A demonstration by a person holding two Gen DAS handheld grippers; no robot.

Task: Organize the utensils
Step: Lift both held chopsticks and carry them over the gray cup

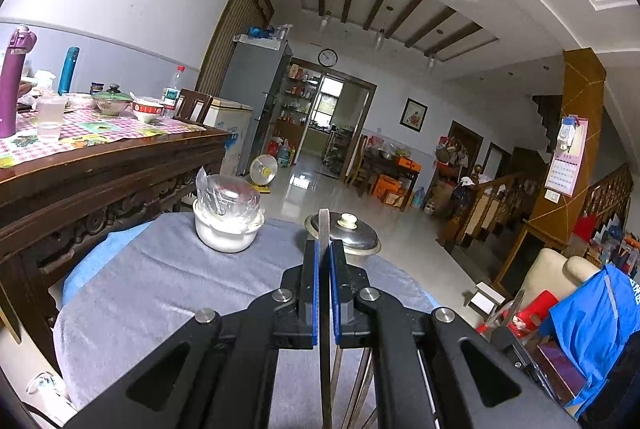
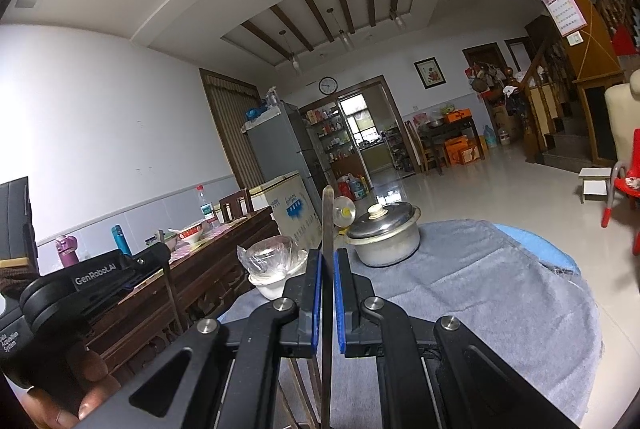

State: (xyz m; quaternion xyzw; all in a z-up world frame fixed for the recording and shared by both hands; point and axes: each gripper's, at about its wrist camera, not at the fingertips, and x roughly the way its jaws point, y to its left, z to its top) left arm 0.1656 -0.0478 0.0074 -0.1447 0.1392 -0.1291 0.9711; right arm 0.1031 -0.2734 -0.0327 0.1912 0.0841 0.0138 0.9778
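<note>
My left gripper [image 1: 324,245] is shut on a thin flat metal utensil [image 1: 325,223] that stands upright between the blue pads, its end rising above the fingertips. My right gripper [image 2: 327,253] is shut on a similar thin utensil [image 2: 328,209], also upright. Both hover over a small table under a grey cloth [image 1: 160,289]. More thin utensil shafts [image 1: 356,381] show below the left jaws, and others [image 2: 304,377] below the right. In the right wrist view the left gripper [image 2: 162,255] appears at the left, held by a hand [image 2: 92,381].
A white bowl [image 1: 224,233] with a plastic-wrapped glass [image 1: 226,195] and a lidded steel pot [image 1: 352,237] stand at the cloth's far side. A carved wooden dining table [image 1: 100,165] with bottles and bowls is to the left. A red chair [image 2: 624,185] stands right.
</note>
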